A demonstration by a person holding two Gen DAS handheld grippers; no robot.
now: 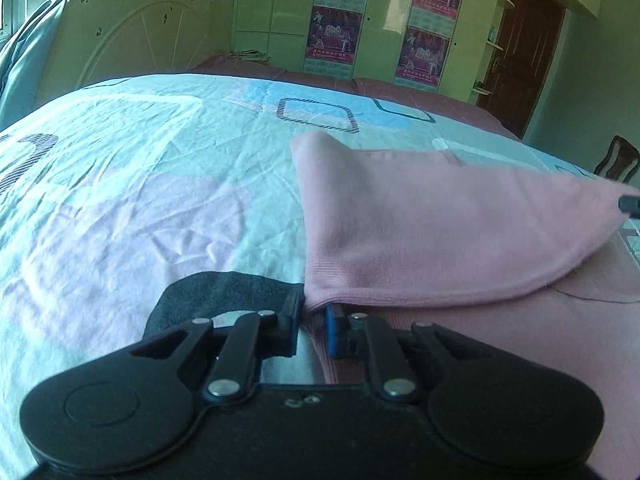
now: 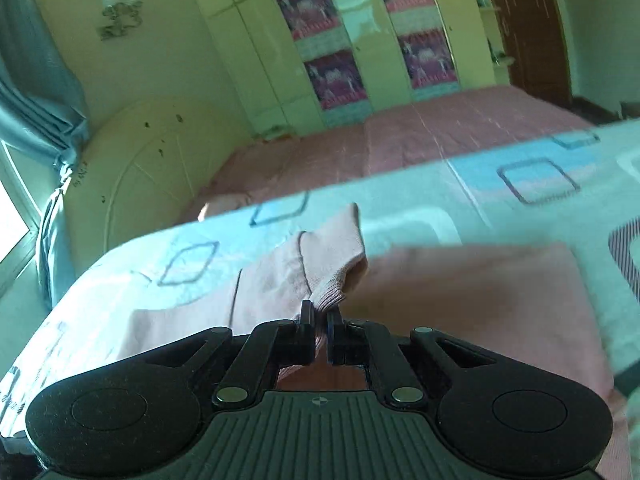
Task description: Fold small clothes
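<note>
Left wrist: left hand-held gripper point(image 1: 314, 312) pinches pink garment point(image 1: 440, 232) hem.

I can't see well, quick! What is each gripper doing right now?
Left gripper: shut on the pink garment, at its hem.
Right gripper: shut on the pink garment's ribbed edge.

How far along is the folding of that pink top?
Partway. Done: the pink garment lies spread on the patterned bedsheet. In hand: the left gripper and right gripper each pinch an edge, lifting a flap over the body. Left: laying the flap flat, then any further folds.
</note>
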